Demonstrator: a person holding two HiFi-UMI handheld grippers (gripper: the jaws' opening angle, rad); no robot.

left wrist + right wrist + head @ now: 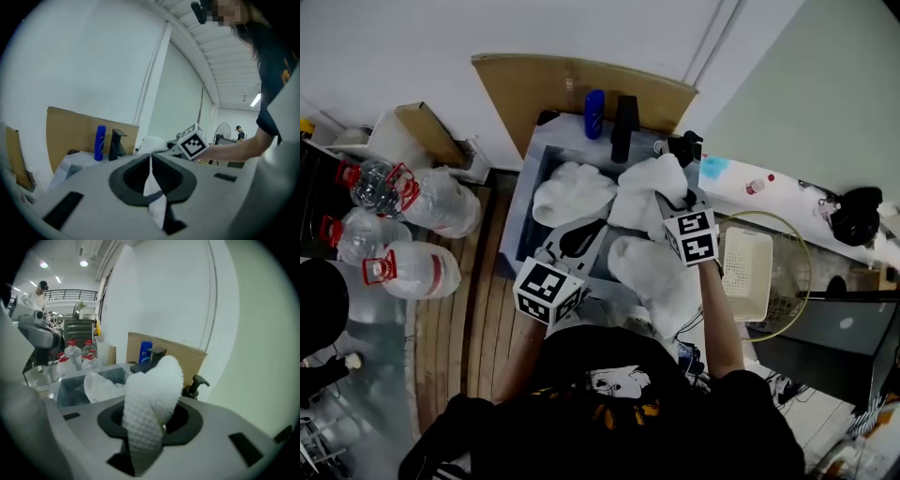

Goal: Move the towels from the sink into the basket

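Both grippers clamped on white cloth at the sink.
The right gripper (143, 426) grasps a bunched waffle towel (157, 378), held above the sink (530, 202). The left gripper (151, 180), beside it, pinches a thin towel edge (157, 206). Another loose towel (572, 192) lies in the sink ahead of both. The basket (748, 272) stands just right of the right gripper.

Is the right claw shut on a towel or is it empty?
Shut on a towel. The right gripper view shows the right claw pinching its white waffle cloth, which bunches up between the jaws.
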